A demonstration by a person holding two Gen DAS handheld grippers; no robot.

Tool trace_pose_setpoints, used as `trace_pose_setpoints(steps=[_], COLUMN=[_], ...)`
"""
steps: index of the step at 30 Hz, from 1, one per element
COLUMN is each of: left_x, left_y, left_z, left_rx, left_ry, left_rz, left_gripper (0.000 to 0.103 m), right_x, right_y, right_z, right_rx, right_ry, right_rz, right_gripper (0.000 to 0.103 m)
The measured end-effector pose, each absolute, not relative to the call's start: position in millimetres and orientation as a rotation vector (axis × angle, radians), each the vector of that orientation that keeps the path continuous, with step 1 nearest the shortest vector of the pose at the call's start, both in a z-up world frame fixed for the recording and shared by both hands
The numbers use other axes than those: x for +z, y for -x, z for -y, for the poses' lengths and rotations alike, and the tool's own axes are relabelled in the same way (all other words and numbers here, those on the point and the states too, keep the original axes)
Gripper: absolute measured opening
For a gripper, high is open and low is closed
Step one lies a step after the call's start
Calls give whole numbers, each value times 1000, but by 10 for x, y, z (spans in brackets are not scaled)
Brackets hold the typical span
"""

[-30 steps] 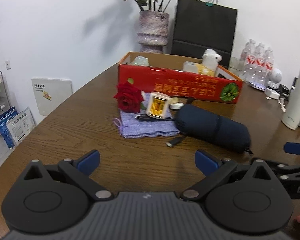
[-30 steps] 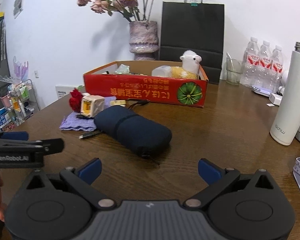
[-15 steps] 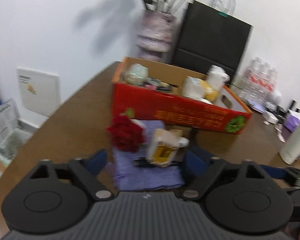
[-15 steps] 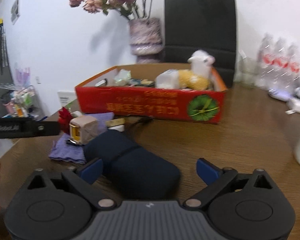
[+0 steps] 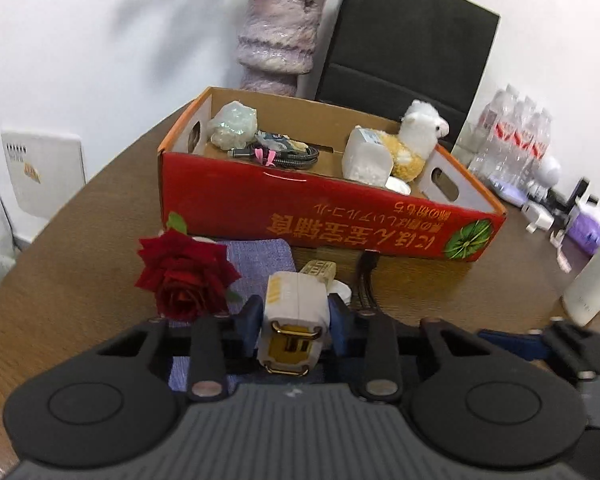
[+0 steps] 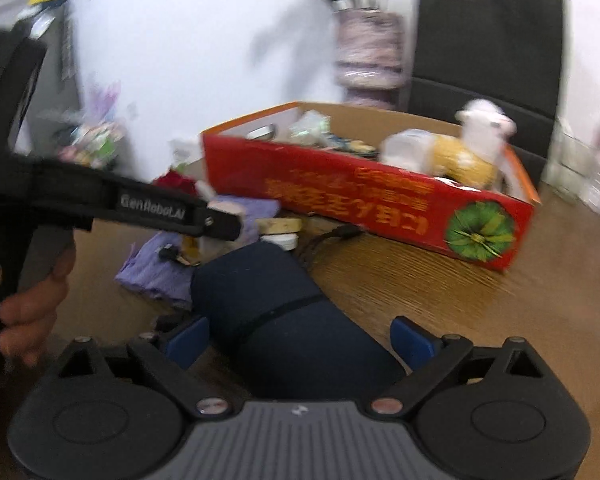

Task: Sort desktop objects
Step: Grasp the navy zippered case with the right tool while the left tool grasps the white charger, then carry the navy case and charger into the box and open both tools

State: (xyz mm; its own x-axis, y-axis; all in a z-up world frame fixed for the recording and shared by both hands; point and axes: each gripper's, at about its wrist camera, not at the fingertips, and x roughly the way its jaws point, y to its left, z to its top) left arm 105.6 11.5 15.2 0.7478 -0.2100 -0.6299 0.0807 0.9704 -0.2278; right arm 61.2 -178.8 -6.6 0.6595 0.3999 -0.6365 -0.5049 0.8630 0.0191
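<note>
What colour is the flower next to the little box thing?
Deep red. The rose shows best in the left wrist view, beside the cream-and-gold box.

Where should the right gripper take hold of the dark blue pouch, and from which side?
Grip the dark blue pouch across its middle, near the black band around it, coming from the near end along its length. It lies as a long soft roll pointing away from the right gripper, whose open fingers already sit on either side of it.
</note>
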Motion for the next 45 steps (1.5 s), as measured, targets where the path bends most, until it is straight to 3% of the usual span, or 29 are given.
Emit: trace_pose_setpoints(steps=[3, 4, 7, 12, 20, 29, 38, 45], left_x=[256, 311, 475, 545, 161, 416, 1248, 1446], left_y=[-928, -855, -608, -71, 408, 513, -512, -1929], left_z=[-191, -223, -352, -321, 12, 33, -252, -221], left_rx=[-144, -136, -118, -141, -250, -263, -290, -218], left_ry=[218, 221, 265, 267, 219, 221, 321, 261], left_rz=[-672, -656, -618, -616, -743, -637, -566, -643], left_gripper=[35, 35, 35, 35, 33, 32, 32, 32], right_x=[-118, -126, -109, -38, 10, 173, 928, 1275], right_y=[-710, -711, -624, -296, 462, 664, -138, -1785], right_z=[1712, 1702, 1698, 1862, 2137, 2226, 2355, 2364], right_rx=[525, 517, 478, 326, 217, 213, 249, 193], right_ry=[170, 149, 130, 13, -40, -70, -147, -257], right_rz=[-681, -673, -669, -694, -681, -631, -479, -644], right_gripper=[91, 75, 66, 64, 64, 64, 63, 63])
